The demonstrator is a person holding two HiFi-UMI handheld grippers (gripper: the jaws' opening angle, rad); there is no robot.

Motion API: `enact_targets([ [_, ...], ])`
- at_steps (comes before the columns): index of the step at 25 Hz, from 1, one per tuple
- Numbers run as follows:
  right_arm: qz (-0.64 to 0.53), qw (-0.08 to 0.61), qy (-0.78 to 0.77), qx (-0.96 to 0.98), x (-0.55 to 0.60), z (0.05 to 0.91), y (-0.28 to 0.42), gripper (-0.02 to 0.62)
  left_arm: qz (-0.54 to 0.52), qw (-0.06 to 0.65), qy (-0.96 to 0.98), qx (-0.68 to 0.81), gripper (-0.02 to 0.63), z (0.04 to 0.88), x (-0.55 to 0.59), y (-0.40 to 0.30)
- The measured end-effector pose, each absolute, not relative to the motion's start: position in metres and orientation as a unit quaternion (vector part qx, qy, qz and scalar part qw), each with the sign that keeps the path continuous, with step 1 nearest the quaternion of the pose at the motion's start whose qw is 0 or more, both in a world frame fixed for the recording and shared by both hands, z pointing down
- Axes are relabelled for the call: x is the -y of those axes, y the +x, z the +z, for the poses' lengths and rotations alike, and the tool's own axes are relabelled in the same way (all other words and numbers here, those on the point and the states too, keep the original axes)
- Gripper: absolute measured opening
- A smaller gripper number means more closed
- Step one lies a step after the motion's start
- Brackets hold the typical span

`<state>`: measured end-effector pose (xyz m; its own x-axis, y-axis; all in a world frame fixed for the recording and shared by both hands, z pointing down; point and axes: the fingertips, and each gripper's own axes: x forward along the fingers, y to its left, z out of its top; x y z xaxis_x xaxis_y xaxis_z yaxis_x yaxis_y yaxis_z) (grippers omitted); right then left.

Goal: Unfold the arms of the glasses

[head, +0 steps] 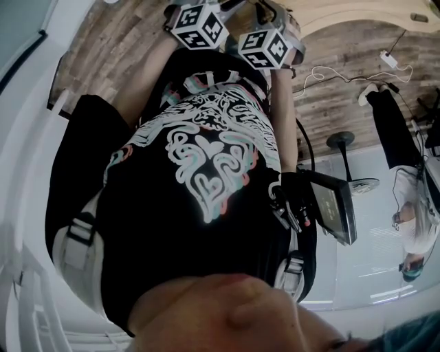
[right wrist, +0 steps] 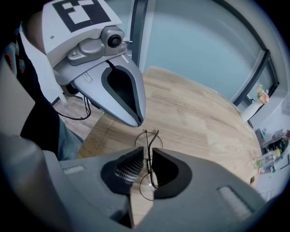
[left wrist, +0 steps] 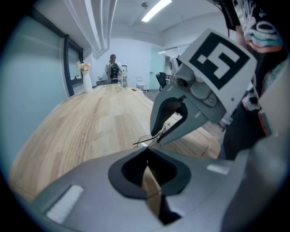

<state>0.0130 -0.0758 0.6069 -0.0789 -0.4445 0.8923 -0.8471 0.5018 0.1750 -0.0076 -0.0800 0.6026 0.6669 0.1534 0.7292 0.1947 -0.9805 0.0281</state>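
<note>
Head view shows only the person's torso [head: 206, 172] and marker cubes [head: 199, 26]. Gripper views add the wooden table [right wrist: 204, 118]. The left gripper [left wrist: 146, 150], jaws together, sits near the wire glasses [right wrist: 149, 167], which the right gripper [right wrist: 148, 148] pinches above the table.

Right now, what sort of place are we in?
Probably an office meeting room: a long wooden table, glass walls around it, and strip lights on the ceiling.
</note>
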Motion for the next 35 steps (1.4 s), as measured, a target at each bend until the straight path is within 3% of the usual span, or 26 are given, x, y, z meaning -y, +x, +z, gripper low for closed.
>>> enact_targets([
  [2, 0.195, 0.504, 0.459, 0.705, 0.070, 0.600, 0.016, 0.012, -0.396, 0.028, -0.913, 0.094, -0.011, 0.595, 0.074, -0.004],
  [13, 0.180, 0.503, 0.458, 0.710, 0.070, 0.594, 0.012, 0.008, -0.406, 0.052, -0.905, 0.118, -0.011, 0.595, 0.063, 0.001],
  [21, 0.165, 0.490, 0.464, 0.720, 0.079, 0.588, 0.006, 0.008, -0.475, 0.054, -0.869, 0.129, -0.011, 0.625, 0.065, 0.005],
  [35, 0.178, 0.393, 0.534, 0.727, 0.061, 0.545, 0.016, 0.008, -0.502, 0.028, -0.859, 0.096, -0.011, 0.613, 0.062, 0.012],
])
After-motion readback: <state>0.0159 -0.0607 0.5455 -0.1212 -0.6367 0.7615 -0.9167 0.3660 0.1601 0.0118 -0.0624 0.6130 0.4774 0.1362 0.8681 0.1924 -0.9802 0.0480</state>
